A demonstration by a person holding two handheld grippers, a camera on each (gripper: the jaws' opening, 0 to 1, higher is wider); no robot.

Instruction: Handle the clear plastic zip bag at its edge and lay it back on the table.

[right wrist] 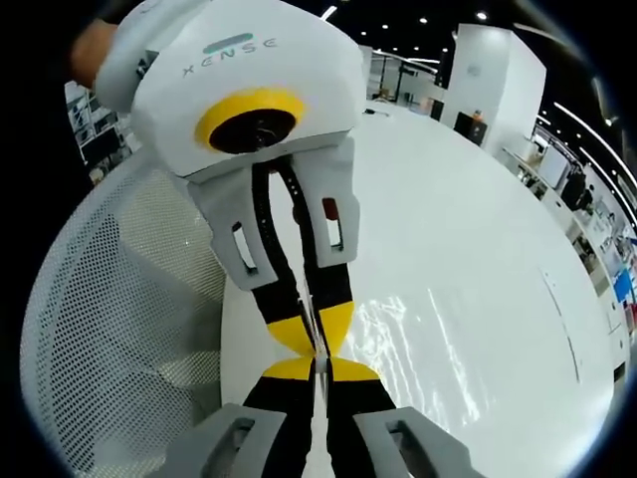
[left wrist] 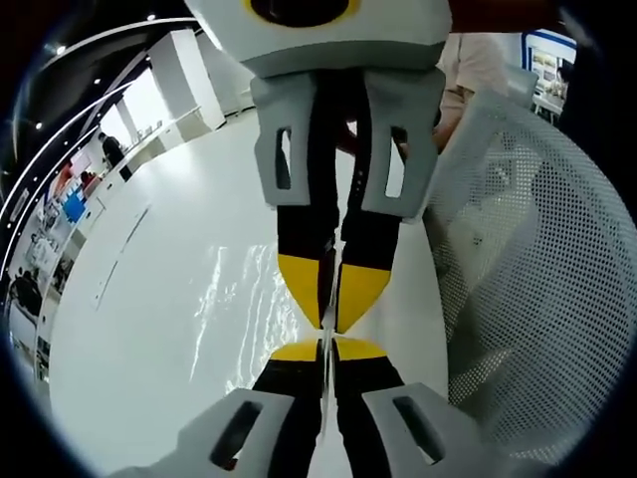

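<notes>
In the left gripper view the left claw (left wrist: 327, 344) rises from the bottom edge with its yellow-tipped black jaws pressed together on the thin edge of the clear plastic zip bag (left wrist: 244, 309). The right claw (left wrist: 331, 299) comes down from the top of that view, tip to tip with the left one, and its jaws are likewise clamped on the same bag edge. The right gripper view mirrors this: the right claw (right wrist: 320, 373) stands at the bottom and the left claw (right wrist: 317, 329) reaches down from above, the two meeting at one spot on the bag (right wrist: 418, 339).

The bag is a glossy, wrinkled film; it spreads away from the pinched edge over the tabletop (left wrist: 149, 329), its creases catching bright streaks of light. Whether its far part lies flat on the surface cannot be told.

The tabletop is smooth, white and broad, with a curved rim. Beside it stands a white mesh chair back (left wrist: 537, 269), a perforated shell with a rounded outline, also seen in the right gripper view (right wrist: 109, 329). A person's sleeve (left wrist: 478, 70) shows behind the right claw's grey housing.

Around the table the room is a large open hall with white pillars (right wrist: 498, 75), dark ceiling with spot lamps, and shelving and displays along the far walls.
</notes>
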